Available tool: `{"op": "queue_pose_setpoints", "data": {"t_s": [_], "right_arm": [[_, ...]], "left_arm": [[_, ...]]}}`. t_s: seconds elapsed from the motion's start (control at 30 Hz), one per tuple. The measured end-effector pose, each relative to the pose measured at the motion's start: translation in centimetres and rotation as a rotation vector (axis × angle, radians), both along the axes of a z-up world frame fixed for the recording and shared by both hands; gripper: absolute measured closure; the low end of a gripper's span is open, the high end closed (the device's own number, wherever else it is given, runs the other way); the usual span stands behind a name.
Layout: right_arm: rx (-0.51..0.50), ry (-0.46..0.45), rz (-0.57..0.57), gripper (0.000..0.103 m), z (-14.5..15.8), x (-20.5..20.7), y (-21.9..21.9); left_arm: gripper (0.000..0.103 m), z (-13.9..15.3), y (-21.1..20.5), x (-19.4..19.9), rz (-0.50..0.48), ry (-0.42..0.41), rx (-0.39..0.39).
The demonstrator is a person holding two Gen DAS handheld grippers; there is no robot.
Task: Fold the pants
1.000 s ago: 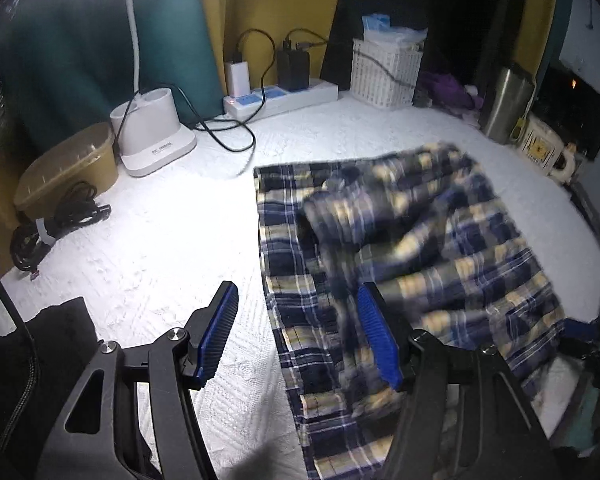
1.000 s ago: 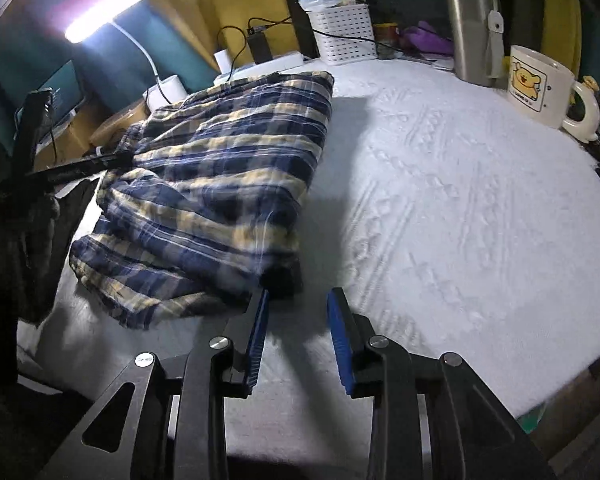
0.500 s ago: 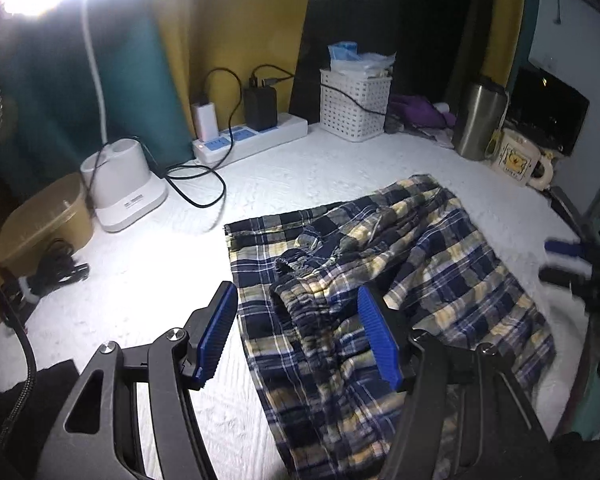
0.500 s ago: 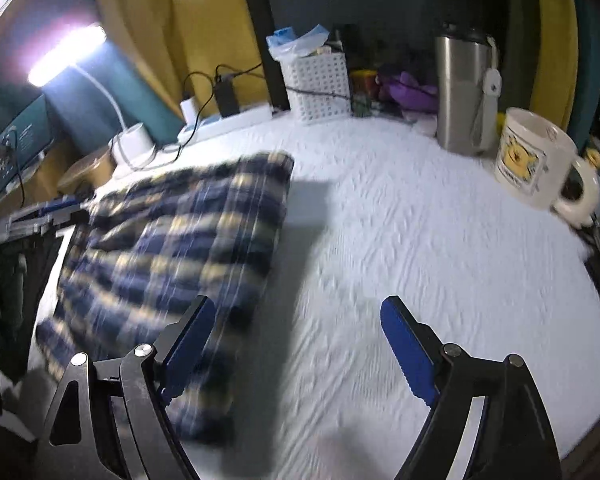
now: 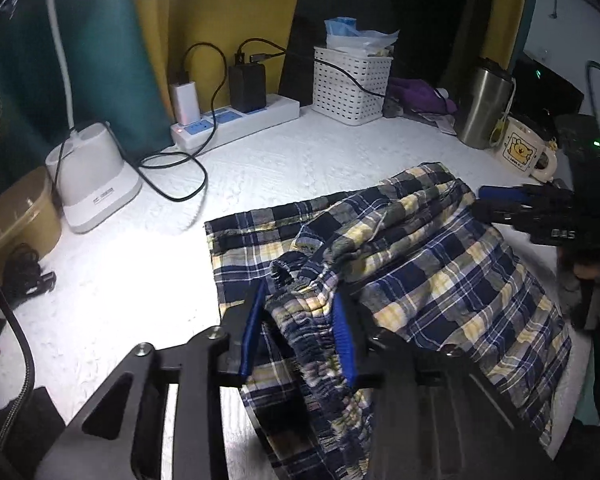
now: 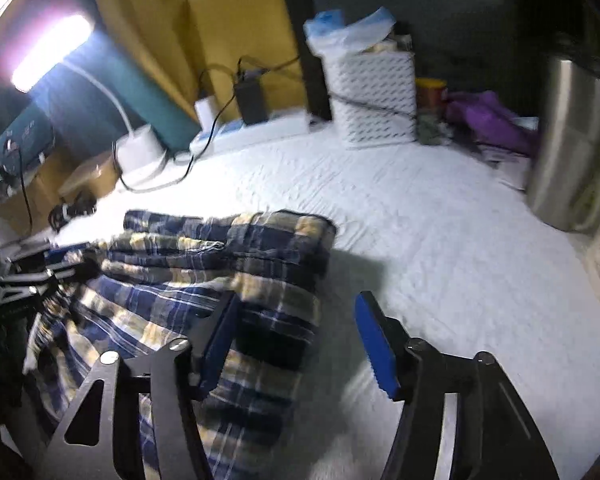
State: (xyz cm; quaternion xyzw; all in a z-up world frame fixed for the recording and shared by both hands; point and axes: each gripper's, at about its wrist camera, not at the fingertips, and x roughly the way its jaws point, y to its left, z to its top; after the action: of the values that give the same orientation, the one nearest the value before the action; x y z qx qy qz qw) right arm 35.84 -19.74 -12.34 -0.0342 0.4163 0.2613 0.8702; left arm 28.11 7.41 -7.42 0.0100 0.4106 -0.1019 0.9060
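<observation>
Left wrist view
Left gripper: held low over the near part of the surface, fingers pointing toward the far edge.
Finger state: clenched on a bunched, gathered band of the pants, which is pinched between the two blue pads.
Pants position: spread across the near right part of the surface; the top layer is lifted and rumpled beyond the fingers.
Pants look: navy, yellow and white plaid, folded over itself in uneven layers.
Right gripper: seen at the right edge, just beside the far right corner of the pants.

Right wrist view
Right gripper: tilted, over the near part of the surface.
Finger state: released, spread wide, nothing gripped.
Pants position: the left finger is seen over the plaid; the right finger is seen over bare white surface.
Pants look: stacked folds, motion-blurred.
</observation>
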Motion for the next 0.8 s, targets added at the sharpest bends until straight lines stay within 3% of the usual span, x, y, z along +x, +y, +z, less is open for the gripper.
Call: {"op": "queue_pose_setpoints", "data": {"t_s": [0.03,0.17,0.33,0.5,0.8], "right_arm": [[0.011,0.009,0.008,0.064,-0.2,0.2,0.1],[0.024,0.001,0.03,0.088,0.1,0.9,0.6],[0.041,0.01,0.016,0.088,0.1,2.5,0.8],[0.046,0.023,0.009,0.088,-0.7,3.3,1.2],[0.018,0.025,-0.014,0.088,-1.2,3.9,2.0]], "left_arm": [[0.075,0.0,0.0,0.1,-0.001,0.001,-0.004],[0.077,1.0,0.3,0.4,0.0,-0.012,-0.022],[0.077,2.4,0.4,1.7,-0.009,-0.051,-0.02],[0.077,0.7,1.1,3.9,0.015,-0.005,-0.003],[0.076,-2.4,1.8,4.3,0.021,0.041,0.011]]}}
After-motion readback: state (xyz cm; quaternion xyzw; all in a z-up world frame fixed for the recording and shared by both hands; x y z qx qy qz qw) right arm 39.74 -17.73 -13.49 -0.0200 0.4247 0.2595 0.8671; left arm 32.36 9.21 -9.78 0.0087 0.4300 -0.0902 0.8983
